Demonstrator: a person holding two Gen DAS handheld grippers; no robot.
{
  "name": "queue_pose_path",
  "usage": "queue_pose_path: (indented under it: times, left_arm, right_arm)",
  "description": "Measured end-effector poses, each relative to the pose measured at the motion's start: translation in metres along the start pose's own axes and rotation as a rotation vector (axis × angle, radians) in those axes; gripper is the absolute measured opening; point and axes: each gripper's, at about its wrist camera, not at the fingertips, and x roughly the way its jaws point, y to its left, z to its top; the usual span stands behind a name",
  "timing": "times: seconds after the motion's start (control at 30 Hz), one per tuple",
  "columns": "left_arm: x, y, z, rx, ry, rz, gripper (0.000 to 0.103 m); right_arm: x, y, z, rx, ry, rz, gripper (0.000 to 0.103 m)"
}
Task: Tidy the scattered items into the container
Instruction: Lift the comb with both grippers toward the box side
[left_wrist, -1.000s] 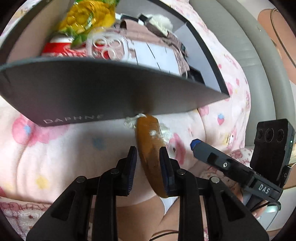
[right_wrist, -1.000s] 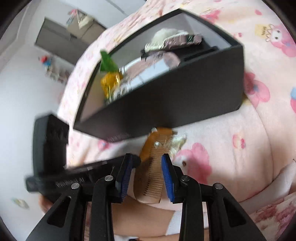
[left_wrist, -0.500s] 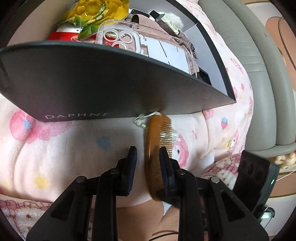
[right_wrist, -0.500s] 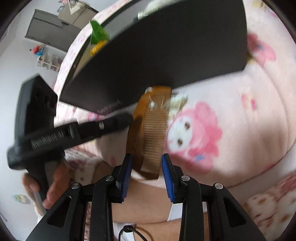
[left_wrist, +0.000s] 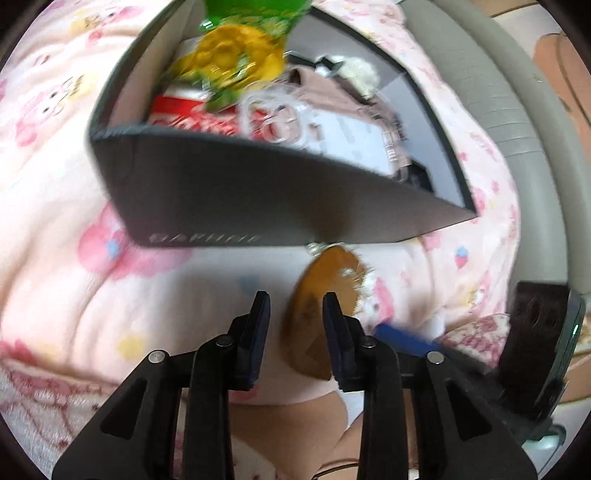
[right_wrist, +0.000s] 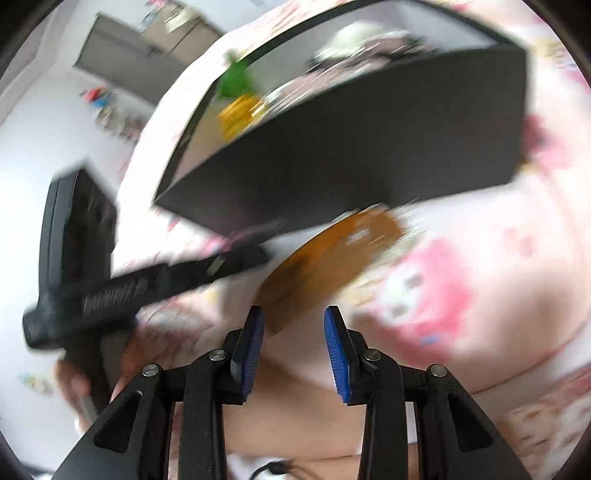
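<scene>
A brown wooden comb lies on the pink blanket just in front of the black box, its far end touching the box wall. It also shows in the right wrist view, below the box. My left gripper is open, its right finger beside the comb. My right gripper is open just behind the comb's near end. The box holds a yellow-green snack bag, a red pack, a clear phone case and other items.
The pink cartoon blanket is soft and bulging around the box. A grey sofa back runs along the right. Each gripper's body shows in the other's view: the right gripper's body and the left gripper's body.
Both views are blurred from motion. The right gripper has pulled back and up, so more of the box interior shows. The comb stays on the blanket against the box.
</scene>
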Motion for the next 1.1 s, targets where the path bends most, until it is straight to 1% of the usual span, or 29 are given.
queue_pose_path:
  times: [0.07, 0.1, 0.13, 0.2, 0.23, 0.27, 0.3, 0.37, 0.4, 0.43, 0.47, 0.5, 0.57, 0.63, 0.67, 0.7, 0.77, 0.8, 0.83, 0.87, 0.93, 0.97, 1.03, 1.07, 1.1]
  left_arm:
    - [-0.004, 0.003, -0.004, -0.007, -0.003, 0.019, 0.033]
    - [-0.004, 0.004, -0.005, -0.007, 0.010, 0.004, 0.033]
    - [0.000, 0.005, 0.005, -0.010, 0.030, -0.016, 0.033]
    - [0.003, 0.007, 0.002, -0.017, 0.077, -0.045, 0.033]
    - [0.005, 0.008, 0.000, -0.017, 0.107, -0.054, 0.033]
    - [0.007, 0.009, -0.003, -0.022, 0.139, -0.059, 0.033]
    - [0.007, 0.011, -0.005, -0.027, 0.152, -0.065, 0.033]
    - [0.009, 0.010, -0.008, -0.005, 0.170, -0.055, 0.032]
    - [0.011, 0.009, -0.009, 0.007, 0.175, -0.040, 0.031]
    - [0.014, 0.007, -0.009, 0.025, 0.178, -0.025, 0.021]
    - [0.016, 0.007, -0.009, 0.034, 0.176, -0.016, 0.018]
    - [0.016, 0.007, -0.009, 0.033, 0.161, -0.005, 0.018]
    - [0.007, 0.009, -0.007, 0.034, 0.087, 0.028, 0.016]
    - [-0.003, 0.015, -0.004, 0.012, 0.011, 0.105, 0.007]
    - [-0.007, 0.019, -0.003, -0.008, -0.014, 0.123, 0.007]
    - [-0.010, 0.025, -0.003, -0.038, -0.030, 0.114, 0.007]
    - [-0.010, 0.031, -0.003, -0.063, -0.019, 0.054, 0.009]
    - [-0.009, 0.033, -0.004, -0.067, 0.003, 0.012, 0.011]
    - [-0.008, 0.034, -0.006, -0.069, 0.018, -0.021, 0.017]
    - [-0.007, 0.034, -0.008, -0.065, 0.034, -0.047, 0.028]
    - [-0.003, 0.032, -0.011, -0.045, 0.066, -0.072, 0.037]
    - [-0.001, 0.031, -0.012, -0.032, 0.077, -0.068, 0.037]
    - [0.001, 0.027, -0.015, 0.005, 0.083, -0.031, 0.035]
    - [0.001, 0.025, -0.016, 0.021, 0.078, -0.013, 0.029]
    - [0.001, 0.023, -0.018, 0.044, 0.070, 0.012, 0.027]
  right_arm:
    - [-0.003, -0.007, 0.010, 0.027, -0.021, -0.067, 0.031]
    - [-0.005, -0.004, 0.018, 0.000, -0.029, -0.110, 0.031]
    - [-0.007, 0.002, 0.027, -0.061, -0.048, -0.176, 0.031]
    - [-0.009, 0.007, 0.039, -0.126, -0.079, -0.256, 0.031]
    - [-0.007, 0.009, 0.045, -0.140, -0.075, -0.270, 0.031]
    - [0.000, 0.006, 0.053, -0.140, -0.051, -0.272, 0.031]
    - [0.001, -0.015, 0.059, -0.134, -0.033, -0.269, 0.031]
    - [0.013, -0.020, 0.061, -0.111, 0.007, -0.291, 0.031]
    - [0.011, -0.025, 0.056, -0.103, 0.005, -0.284, 0.031]
    - [0.013, -0.027, 0.055, -0.098, 0.006, -0.270, 0.031]
    - [0.008, -0.032, 0.057, -0.094, 0.009, -0.259, 0.031]
    - [0.011, -0.033, 0.058, -0.085, 0.014, -0.244, 0.031]
    - [0.015, -0.035, 0.058, -0.064, 0.028, -0.222, 0.031]
    - [0.017, -0.038, 0.058, -0.049, 0.031, -0.212, 0.031]
    - [0.017, -0.039, 0.057, -0.047, 0.028, -0.214, 0.031]
    - [0.016, -0.039, 0.056, -0.045, 0.024, -0.217, 0.031]
    - [0.018, -0.042, 0.059, -0.025, 0.011, -0.218, 0.031]
    - [0.015, -0.040, 0.058, -0.012, 0.007, -0.212, 0.031]
    - [0.016, -0.042, 0.059, 0.004, 0.005, -0.202, 0.031]
    - [0.018, -0.045, 0.060, 0.027, 0.007, -0.188, 0.032]
    - [0.024, -0.052, 0.061, 0.077, 0.022, -0.157, 0.033]
    - [0.029, -0.056, 0.061, 0.106, 0.036, -0.142, 0.033]
    - [0.039, -0.064, 0.058, 0.158, 0.058, -0.113, 0.035]
    - [0.043, -0.068, 0.057, 0.183, 0.061, -0.098, 0.036]
    - [0.044, -0.069, 0.057, 0.190, 0.061, -0.087, 0.036]
